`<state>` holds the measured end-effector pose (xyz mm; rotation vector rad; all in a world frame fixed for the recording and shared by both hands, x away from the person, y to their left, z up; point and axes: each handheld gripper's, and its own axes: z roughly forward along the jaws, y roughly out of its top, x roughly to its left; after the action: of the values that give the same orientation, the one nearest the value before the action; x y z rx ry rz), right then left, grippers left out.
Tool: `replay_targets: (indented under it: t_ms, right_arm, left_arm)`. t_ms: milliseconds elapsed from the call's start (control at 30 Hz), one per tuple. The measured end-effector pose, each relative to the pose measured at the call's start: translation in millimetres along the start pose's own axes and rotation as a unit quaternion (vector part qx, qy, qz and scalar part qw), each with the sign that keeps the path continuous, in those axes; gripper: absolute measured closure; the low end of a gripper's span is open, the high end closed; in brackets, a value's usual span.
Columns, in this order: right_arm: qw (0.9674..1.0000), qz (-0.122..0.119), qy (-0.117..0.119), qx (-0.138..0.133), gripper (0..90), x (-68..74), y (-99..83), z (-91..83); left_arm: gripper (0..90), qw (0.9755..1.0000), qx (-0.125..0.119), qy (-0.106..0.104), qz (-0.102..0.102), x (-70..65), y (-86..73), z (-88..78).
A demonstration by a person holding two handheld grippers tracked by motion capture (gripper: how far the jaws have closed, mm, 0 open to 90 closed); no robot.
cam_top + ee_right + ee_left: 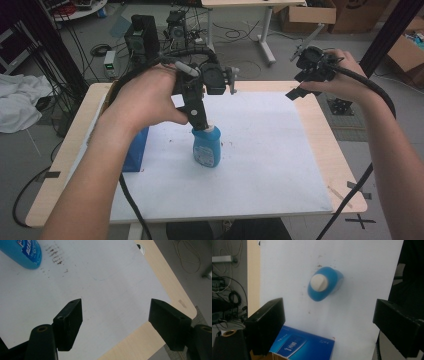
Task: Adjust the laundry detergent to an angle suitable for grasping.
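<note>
Left gripper [329, 322], jaws wide, hovers above an upright blue plastic bottle [206, 146] mid-frame; right gripper [115, 322], jaws wide, probably overhangs the white mat's [105, 290] edge.

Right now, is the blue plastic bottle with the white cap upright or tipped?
Upright: the blue plastic bottle stands on its base, white cap on top.

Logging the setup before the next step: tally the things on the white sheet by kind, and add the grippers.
Blue bottle with white cap: 1
Blue box: 1
Grippers, both open and holding nothing: 2, left gripper above the bottle, right gripper over the sheet's edge
Total: 4
</note>
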<state>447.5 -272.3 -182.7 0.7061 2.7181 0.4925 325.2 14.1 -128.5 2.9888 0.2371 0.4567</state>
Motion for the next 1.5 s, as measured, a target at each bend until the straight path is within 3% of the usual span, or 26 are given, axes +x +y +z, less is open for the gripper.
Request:
replay_targets:
  t_ms: [467, 667, 1100, 1333, 1500]
  right_arm:
    - [0.9995, 0.007, 0.015, -0.028, 26.1, 3.3, -13.0, -1.7]
    - [0.9983, 0.012, 0.022, -0.053, 25.0, 8.4, -15.5, -7.0]
    - [0.9945, 0.001, 0.044, -0.095, 22.4, 27.9, -13.1, -3.0]
    - [0.9924, -0.011, 0.057, -0.109, 21.2, 45.3, -4.9, 4.8]
    - [0.9904, -0.008, 0.06, -0.124, 21.9, 55.0, 0.6, 10.2]
  left_arm:
    - [11.4, 1.0, -0.003, -0.003, 0.002, -3.0, -0.5, -1.1]
    - [11.3, 1.0, -0.002, -0.006, -0.001, -2.9, -1.9, -0.4]
    - [11.4, 0.9999, -0.003, -0.008, -0.006, -3.6, -6.2, -3.5]
    - [11.2, 0.9999, -0.004, -0.008, -0.009, -5.4, -7.9, -3.6]
    - [10.6, 0.9999, -0.005, -0.009, -0.007, -6.9, -8.3, -4.4]
